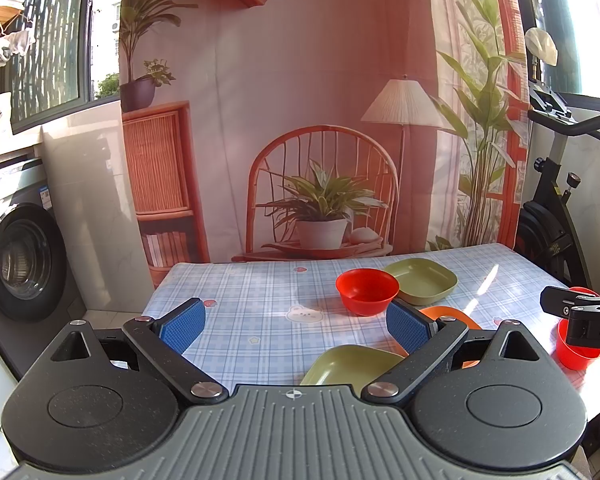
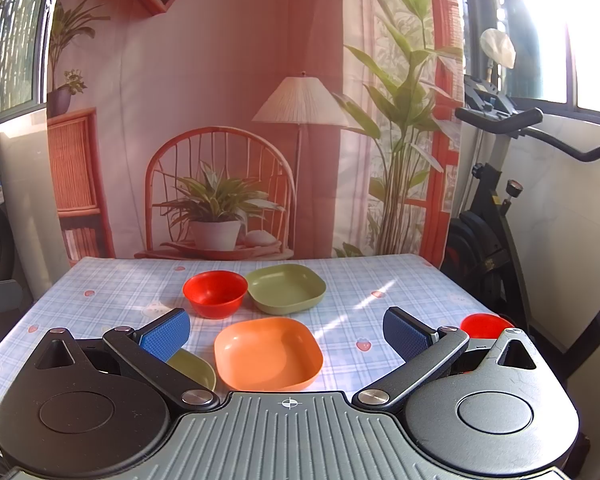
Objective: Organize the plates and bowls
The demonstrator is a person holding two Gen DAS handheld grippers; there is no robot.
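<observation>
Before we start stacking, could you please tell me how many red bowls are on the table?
2. One red bowl sits toward the far side beside a green plate; the other red bowl is near the right edge, partly hidden.

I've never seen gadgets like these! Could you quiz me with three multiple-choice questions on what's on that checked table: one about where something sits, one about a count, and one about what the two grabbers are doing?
1. Where is the orange plate?
A. Beyond the far red bowl
B. Nearer the camera than the far red bowl
C. Stacked inside a green plate

2. How many red bowls are on the table?
A. One
B. Two
C. Four

3. What state are the two grippers in?
A. Both open, holding nothing
B. Both shut on plates
C. One shut on a bowl

Answers:
1 B: the far red bowl and far green plate lie behind it.
2 B: a second red bowl sits at the right edge.
3 A: the left gripper and right gripper show wide gaps with nothing between the pads.
</observation>
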